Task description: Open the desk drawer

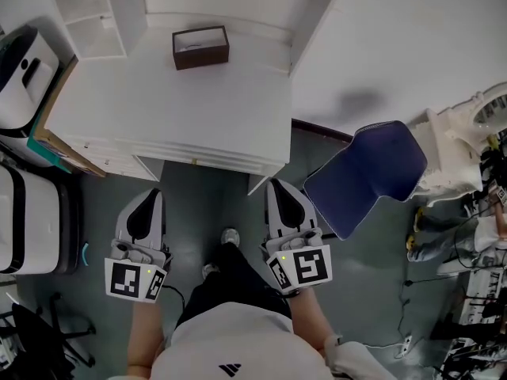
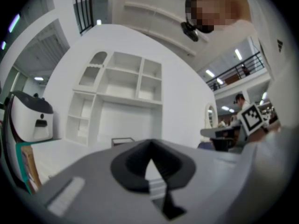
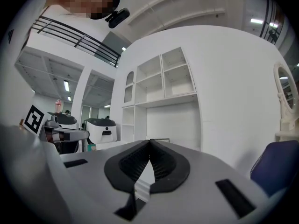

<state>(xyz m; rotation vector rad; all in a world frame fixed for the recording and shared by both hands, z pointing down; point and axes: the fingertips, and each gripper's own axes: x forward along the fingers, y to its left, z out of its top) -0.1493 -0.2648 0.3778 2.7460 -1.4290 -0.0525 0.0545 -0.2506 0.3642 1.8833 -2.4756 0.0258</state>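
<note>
Left gripper, right gripper both clenched, empty, near desk front edge, apparently not touching it

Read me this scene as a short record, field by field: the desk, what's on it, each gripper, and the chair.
Desk: white desk, seen from above, no drawer pulled out
On desk: dark box, toward the back
Left gripper: left gripper, jaws together, empty, in front of the desk
Right gripper: right gripper, jaws together, empty, by the desk's front right corner
Chair: blue chair, right of the desk
</note>
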